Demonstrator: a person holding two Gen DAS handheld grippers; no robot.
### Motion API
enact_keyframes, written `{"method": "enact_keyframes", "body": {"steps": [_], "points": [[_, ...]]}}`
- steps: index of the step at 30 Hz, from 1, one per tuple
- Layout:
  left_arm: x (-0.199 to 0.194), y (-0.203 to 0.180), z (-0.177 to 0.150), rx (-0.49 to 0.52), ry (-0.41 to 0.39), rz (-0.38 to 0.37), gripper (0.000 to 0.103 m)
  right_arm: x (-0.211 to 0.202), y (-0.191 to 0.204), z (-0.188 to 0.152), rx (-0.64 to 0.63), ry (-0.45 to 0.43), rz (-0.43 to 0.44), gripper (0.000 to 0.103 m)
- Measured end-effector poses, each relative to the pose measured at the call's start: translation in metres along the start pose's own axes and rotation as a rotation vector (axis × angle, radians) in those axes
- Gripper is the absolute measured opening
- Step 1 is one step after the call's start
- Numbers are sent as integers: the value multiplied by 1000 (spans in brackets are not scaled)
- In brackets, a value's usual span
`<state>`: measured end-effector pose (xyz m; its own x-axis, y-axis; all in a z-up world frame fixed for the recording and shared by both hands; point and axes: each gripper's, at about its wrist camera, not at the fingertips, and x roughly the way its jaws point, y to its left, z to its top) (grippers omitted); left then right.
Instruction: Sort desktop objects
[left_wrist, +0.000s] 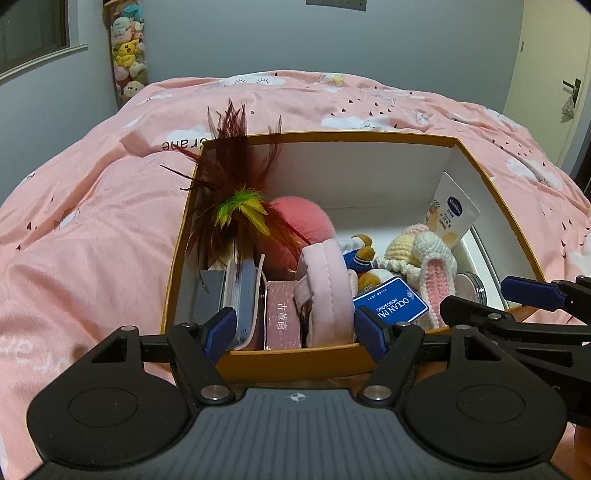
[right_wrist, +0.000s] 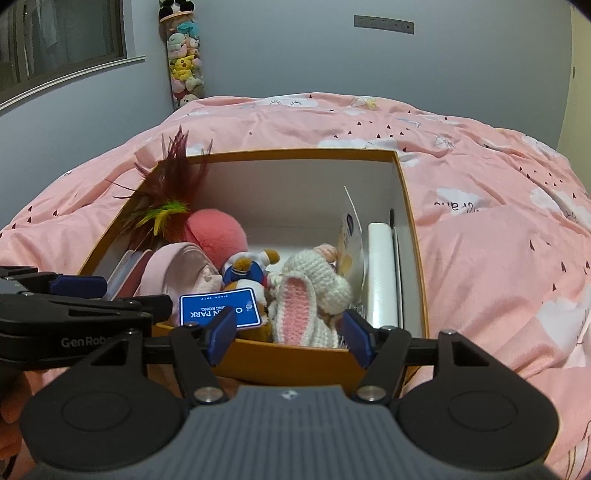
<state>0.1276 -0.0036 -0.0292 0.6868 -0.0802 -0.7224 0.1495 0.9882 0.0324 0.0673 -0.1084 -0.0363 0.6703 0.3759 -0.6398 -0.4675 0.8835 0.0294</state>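
An orange box (left_wrist: 295, 363) with white inner walls sits on a pink bed; it also shows in the right wrist view (right_wrist: 295, 360). Inside are a feather toy (left_wrist: 236, 184), a pink plush ball (left_wrist: 303, 221), a pink pouch (left_wrist: 328, 291), a pink card box (left_wrist: 282, 319), a blue Ocean Park tag (left_wrist: 391, 302), a crocheted bunny (left_wrist: 432, 273) and a Vaseline tube (left_wrist: 452, 210). My left gripper (left_wrist: 295, 332) is open and empty at the box's near wall. My right gripper (right_wrist: 288, 336) is open and empty at the near wall, over the bunny (right_wrist: 306, 295).
The pink duvet (left_wrist: 92, 221) surrounds the box on all sides. A tall tube of plush toys (left_wrist: 127, 48) stands against the grey wall at the back left. A white roll (right_wrist: 382, 273) lies along the box's right wall. A door is at far right.
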Motion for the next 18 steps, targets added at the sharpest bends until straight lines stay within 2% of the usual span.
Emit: {"method": "enact_keyframes", "body": {"steps": [18], "points": [[2,1,0,-20,18,0,85,0,-2,0,1,1,-2,67]]}}
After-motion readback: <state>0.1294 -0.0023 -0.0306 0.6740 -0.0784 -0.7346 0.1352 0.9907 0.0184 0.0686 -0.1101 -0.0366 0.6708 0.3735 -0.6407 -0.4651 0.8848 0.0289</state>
